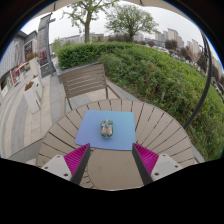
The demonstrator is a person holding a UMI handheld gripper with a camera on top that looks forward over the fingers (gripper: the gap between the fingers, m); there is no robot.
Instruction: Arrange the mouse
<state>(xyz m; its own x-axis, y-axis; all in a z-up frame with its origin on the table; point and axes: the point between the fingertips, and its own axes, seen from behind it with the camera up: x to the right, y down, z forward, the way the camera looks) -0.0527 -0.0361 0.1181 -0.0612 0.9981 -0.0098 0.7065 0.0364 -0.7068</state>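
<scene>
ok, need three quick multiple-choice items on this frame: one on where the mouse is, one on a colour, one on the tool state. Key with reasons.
1. Where is the mouse?
A. On the blue mat, ahead of the fingers
B. On the wooden chair
C. Clamped between the fingers

2. What colour is the mat under the mouse?
A. Red
B. Blue
C. Green

3. What state is the tool in?
A. Shut on the mouse
B. Shut on the mat
C. Open, holding nothing

Key:
1 A: the mouse lies on the mat on the round slatted table, beyond the fingertips.
2 B: the mat is plainly light blue against the pale wood.
3 C: the pink pads stand wide apart with only table between them.
</scene>
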